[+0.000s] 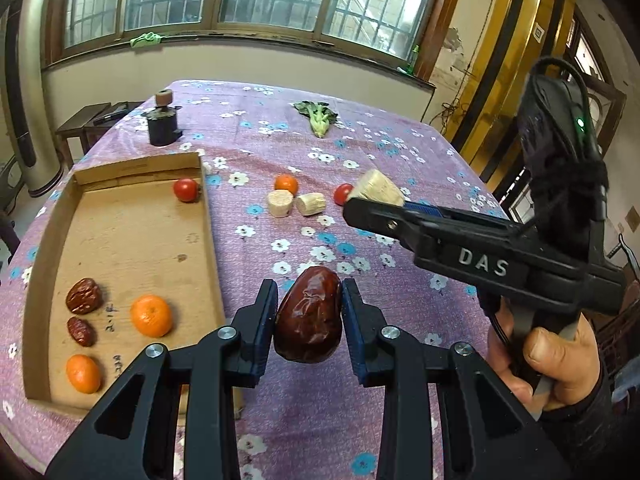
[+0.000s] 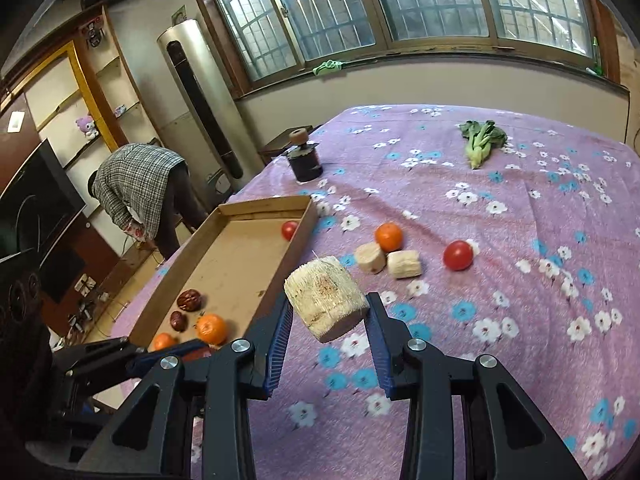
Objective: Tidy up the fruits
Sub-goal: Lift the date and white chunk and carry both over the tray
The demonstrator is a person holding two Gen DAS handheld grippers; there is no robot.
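Observation:
My left gripper [image 1: 309,312] is shut on a dark red date [image 1: 308,316], held above the purple tablecloth just right of the cardboard tray [image 1: 120,248]. The tray holds two dates [image 1: 83,295], two oranges [image 1: 152,316] and a tomato [image 1: 186,189]. My right gripper [image 2: 328,320] is shut on a pale corn cob chunk [image 2: 326,302], held above the cloth; it shows in the left wrist view [image 1: 380,190] too. On the cloth lie an orange [image 2: 388,237], two cob pieces [image 2: 370,257] and a tomato [image 2: 458,255].
A leafy green [image 2: 480,140] lies at the far side of the table. A dark jar with a spool on top [image 2: 305,160] stands beyond the tray. A person in a checked jacket [image 2: 140,184] bends over left of the table. The tray [image 2: 240,264] sits at the table's left edge.

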